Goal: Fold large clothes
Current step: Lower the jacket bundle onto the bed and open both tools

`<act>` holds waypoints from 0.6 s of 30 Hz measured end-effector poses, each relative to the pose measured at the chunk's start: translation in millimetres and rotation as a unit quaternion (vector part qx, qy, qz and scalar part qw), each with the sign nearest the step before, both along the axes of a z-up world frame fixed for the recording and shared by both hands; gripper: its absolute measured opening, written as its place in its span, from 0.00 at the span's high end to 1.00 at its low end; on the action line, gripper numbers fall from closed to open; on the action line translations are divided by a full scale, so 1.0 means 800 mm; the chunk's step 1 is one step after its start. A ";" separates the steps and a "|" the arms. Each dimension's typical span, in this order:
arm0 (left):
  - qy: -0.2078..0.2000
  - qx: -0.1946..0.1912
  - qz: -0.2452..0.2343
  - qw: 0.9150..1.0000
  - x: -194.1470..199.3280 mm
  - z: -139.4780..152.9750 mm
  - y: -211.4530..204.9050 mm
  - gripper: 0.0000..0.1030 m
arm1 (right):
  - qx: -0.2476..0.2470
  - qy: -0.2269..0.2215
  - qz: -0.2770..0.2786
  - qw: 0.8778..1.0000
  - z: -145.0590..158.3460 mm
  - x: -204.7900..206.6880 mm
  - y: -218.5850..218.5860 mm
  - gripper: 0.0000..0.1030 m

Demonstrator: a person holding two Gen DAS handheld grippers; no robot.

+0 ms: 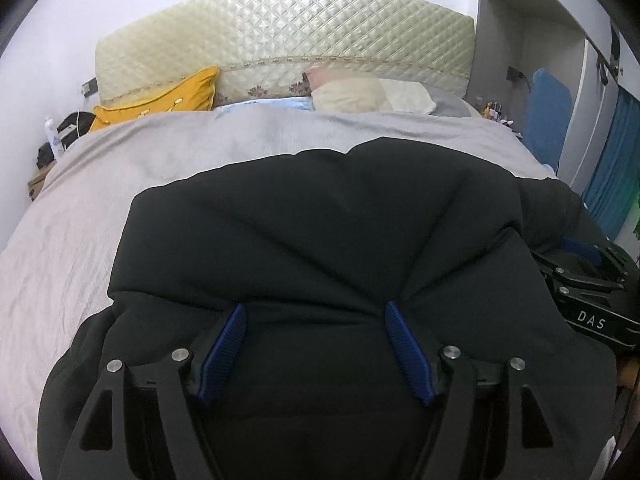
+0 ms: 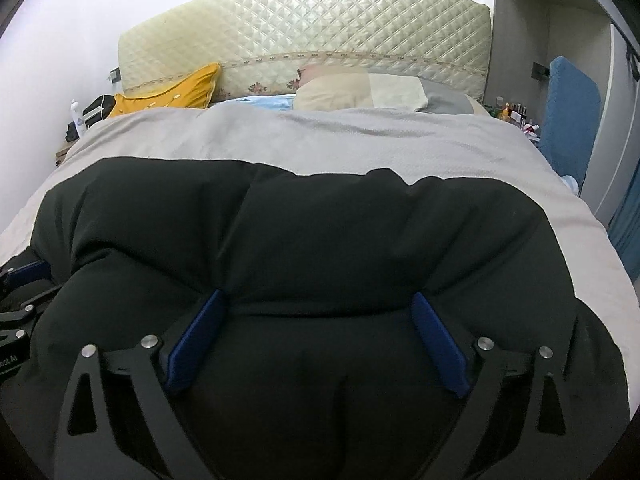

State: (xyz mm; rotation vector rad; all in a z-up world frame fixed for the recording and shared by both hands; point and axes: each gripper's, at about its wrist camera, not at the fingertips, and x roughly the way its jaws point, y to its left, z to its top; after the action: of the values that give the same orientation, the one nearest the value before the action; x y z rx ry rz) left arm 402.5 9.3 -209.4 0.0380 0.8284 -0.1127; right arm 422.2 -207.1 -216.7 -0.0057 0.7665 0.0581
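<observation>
White letters "DAS" stand on the right claw's (image 1: 576, 254) black body; the left claw's (image 2: 24, 270) body shows a cut-off "oot.AI".

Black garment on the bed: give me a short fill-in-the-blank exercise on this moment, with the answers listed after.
1. The black garment lies on a bed covered by a ____ blanket.
2. The cushion leaning on the quilted headboard at the left is ____ in colour.
3. The pads of the left gripper and the right gripper are ____ in colour.
4. In the left wrist view, the other gripper shows at the ____ edge of the picture.

Missing words: grey; yellow; blue; right
</observation>
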 end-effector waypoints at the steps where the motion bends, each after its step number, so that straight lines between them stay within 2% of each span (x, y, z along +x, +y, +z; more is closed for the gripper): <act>1: -0.003 0.001 0.000 1.000 -0.001 0.000 0.000 0.30 | 0.002 0.001 0.000 1.000 -0.001 0.000 -0.001 0.08; 11: -0.015 0.016 0.009 1.000 -0.020 0.024 0.002 0.30 | 0.038 -0.016 0.012 0.999 0.014 -0.030 -0.018 0.07; 13: -0.020 0.016 0.017 1.000 -0.024 0.033 0.008 0.30 | 0.043 -0.019 0.014 0.999 0.021 -0.035 -0.023 0.02; 18: -0.028 0.016 0.037 0.999 -0.029 0.055 0.033 0.27 | 0.035 -0.021 0.009 0.999 0.040 -0.053 -0.042 0.00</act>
State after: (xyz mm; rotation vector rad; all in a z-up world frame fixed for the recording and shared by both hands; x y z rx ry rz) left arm 379.1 35.4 -165.8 0.0410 0.7754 -0.0278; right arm 380.1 -240.5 -184.5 0.0522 0.7227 0.1012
